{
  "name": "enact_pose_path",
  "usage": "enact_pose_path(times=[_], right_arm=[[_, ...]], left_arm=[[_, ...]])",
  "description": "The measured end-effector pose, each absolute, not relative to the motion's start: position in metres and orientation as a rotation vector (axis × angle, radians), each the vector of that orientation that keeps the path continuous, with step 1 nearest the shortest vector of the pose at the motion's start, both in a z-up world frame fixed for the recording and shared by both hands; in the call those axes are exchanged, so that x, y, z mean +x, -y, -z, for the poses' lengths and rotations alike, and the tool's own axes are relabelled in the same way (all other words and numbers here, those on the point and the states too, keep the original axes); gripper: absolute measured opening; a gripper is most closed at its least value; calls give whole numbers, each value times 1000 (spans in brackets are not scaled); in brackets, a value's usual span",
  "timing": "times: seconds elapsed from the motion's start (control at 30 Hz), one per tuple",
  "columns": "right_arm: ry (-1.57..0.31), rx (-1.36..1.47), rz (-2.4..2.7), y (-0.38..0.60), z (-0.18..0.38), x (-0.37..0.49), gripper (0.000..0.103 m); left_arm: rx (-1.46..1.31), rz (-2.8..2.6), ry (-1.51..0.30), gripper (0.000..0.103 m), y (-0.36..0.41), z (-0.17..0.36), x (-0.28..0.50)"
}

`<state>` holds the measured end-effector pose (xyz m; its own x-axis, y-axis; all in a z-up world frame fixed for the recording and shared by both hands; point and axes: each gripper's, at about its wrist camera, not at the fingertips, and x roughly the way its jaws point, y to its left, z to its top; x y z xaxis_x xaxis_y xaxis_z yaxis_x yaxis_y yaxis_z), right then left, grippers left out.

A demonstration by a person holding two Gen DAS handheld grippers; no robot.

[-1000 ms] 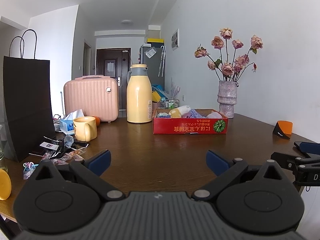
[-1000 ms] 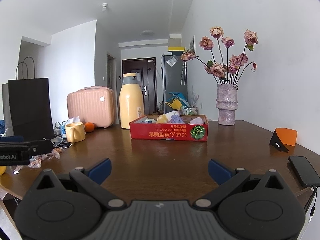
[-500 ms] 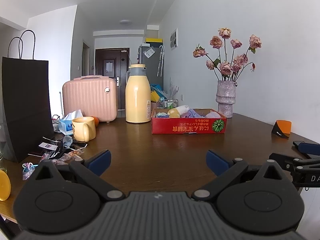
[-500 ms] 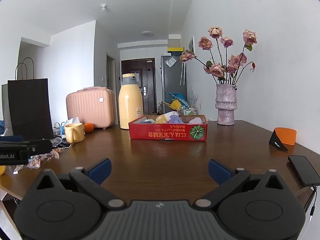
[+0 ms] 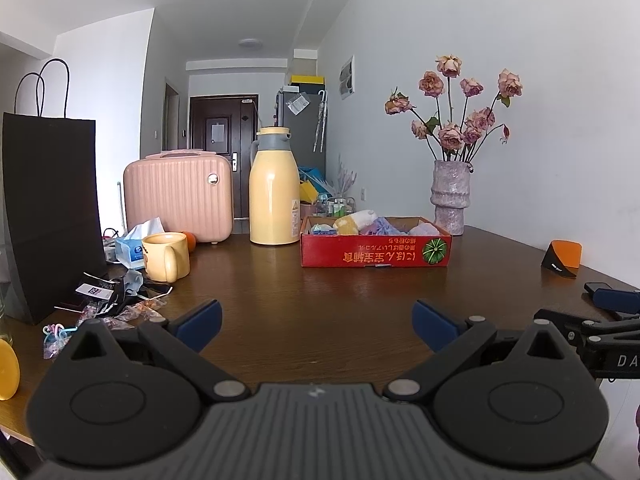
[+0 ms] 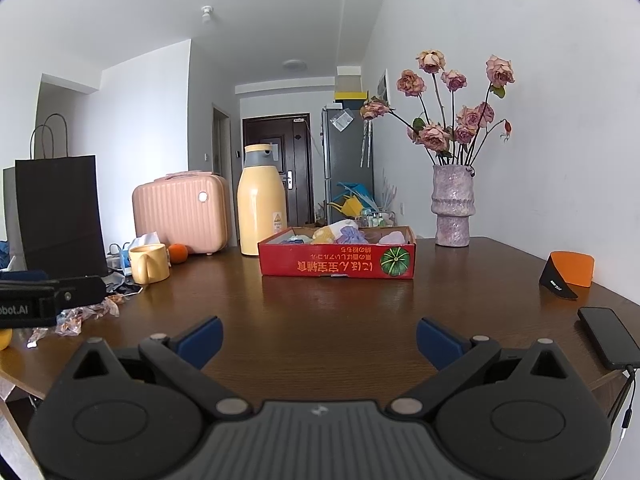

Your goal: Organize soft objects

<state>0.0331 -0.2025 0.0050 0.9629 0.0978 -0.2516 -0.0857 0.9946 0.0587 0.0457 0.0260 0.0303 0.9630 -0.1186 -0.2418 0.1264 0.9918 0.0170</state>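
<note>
Both tongs (image 5: 316, 322) (image 6: 319, 340) spread wide, empty — soft items (image 6: 344, 234) half-hidden behind red box (image 6: 338, 266) wall.

Bare wooden tabletop (image 5: 320, 300) fills centre of frame between both grippers and red cardboard box (image 5: 376, 249) at upper middle: open lane straight ahead. Left side blocked: yellow mug (image 5: 166, 256), tissue pack (image 5: 132, 246), wrapper litter (image 5: 116, 300), tall black paper bag (image 5: 48, 216). Behind, yellow thermos (image 5: 274, 192) just left of box, pink case (image 5: 178, 198). Right edge: phone (image 6: 608, 336), orange-black holder (image 6: 568, 274), vase (image 6: 454, 204) at far right corner.
</note>
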Motion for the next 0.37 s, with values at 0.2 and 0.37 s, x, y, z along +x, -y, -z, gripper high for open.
enact_pose_path(times=[0.2, 0.37], right_arm=[[-253, 51, -95, 202, -5, 33, 103], [-253, 49, -96, 202, -4, 33, 103]], left_arm=[[25, 126, -250, 103, -26, -29, 47], [31, 143, -241, 103, -26, -30, 46]])
